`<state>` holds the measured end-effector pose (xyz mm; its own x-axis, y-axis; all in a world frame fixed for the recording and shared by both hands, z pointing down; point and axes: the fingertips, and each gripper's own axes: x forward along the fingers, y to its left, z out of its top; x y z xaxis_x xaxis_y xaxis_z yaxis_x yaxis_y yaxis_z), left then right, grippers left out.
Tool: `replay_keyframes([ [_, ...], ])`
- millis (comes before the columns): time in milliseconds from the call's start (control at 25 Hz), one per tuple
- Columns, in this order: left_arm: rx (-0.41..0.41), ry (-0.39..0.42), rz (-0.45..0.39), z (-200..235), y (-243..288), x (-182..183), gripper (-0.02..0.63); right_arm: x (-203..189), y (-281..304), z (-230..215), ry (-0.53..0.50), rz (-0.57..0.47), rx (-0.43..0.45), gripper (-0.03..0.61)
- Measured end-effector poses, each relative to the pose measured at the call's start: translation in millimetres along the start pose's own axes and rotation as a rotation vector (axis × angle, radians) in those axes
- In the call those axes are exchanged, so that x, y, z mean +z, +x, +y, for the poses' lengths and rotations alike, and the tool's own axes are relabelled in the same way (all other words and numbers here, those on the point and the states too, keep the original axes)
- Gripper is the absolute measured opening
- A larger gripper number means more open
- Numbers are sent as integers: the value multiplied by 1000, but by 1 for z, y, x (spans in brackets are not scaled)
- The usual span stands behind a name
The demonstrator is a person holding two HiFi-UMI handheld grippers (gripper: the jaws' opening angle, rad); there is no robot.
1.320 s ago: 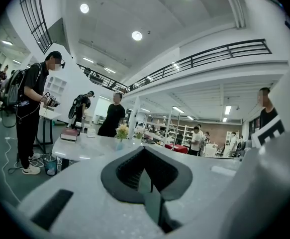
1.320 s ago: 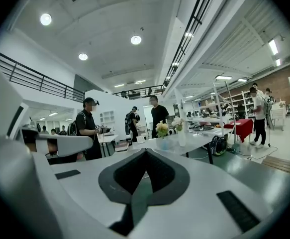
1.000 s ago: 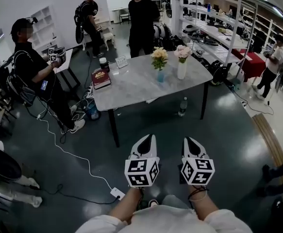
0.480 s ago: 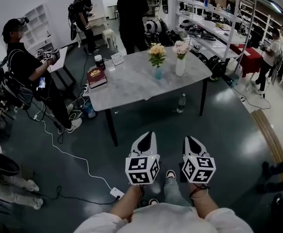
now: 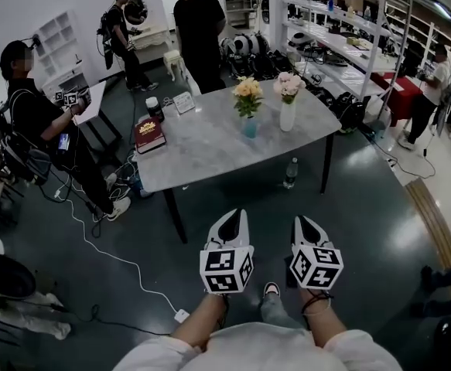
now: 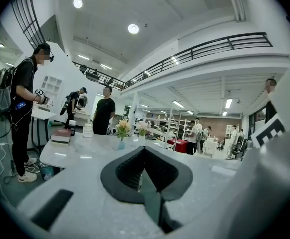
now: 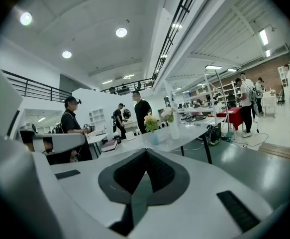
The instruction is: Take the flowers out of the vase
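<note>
On the grey marble table (image 5: pixel 210 141) stand two vases. A tall white vase (image 5: pixel 288 115) holds pink flowers (image 5: pixel 288 85); a small blue vase (image 5: pixel 250 127) holds yellow flowers (image 5: pixel 247 90). Both bouquets also show in the left gripper view, the yellow flowers (image 6: pixel 122 129) and the pink flowers (image 6: pixel 142 127), and in the right gripper view, the yellow flowers (image 7: pixel 150 122) beside the white vase (image 7: pixel 174 128). My left gripper (image 5: pixel 234 221) and right gripper (image 5: pixel 303 226) are shut and empty, side by side over the floor, well short of the table.
A red book (image 5: pixel 149 133), a jar (image 5: pixel 153 107) and a small card (image 5: pixel 183 102) lie at the table's left end. A bottle (image 5: pixel 290 173) stands on the floor under the table. People stand and sit around the far and left sides. Cables (image 5: pixel 109 247) cross the floor.
The table and vases have come nearer and lower in the head view as I move toward them. Both grippers stay shut, side by side.
</note>
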<state>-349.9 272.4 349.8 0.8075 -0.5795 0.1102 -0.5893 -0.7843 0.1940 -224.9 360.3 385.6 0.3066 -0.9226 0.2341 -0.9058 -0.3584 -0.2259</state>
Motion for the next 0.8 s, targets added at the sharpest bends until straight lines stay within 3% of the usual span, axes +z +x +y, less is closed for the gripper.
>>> replay_keyframes([
  [800, 21, 7, 26, -20, 169, 20, -5, 65, 135, -97, 11, 24, 42, 5],
])
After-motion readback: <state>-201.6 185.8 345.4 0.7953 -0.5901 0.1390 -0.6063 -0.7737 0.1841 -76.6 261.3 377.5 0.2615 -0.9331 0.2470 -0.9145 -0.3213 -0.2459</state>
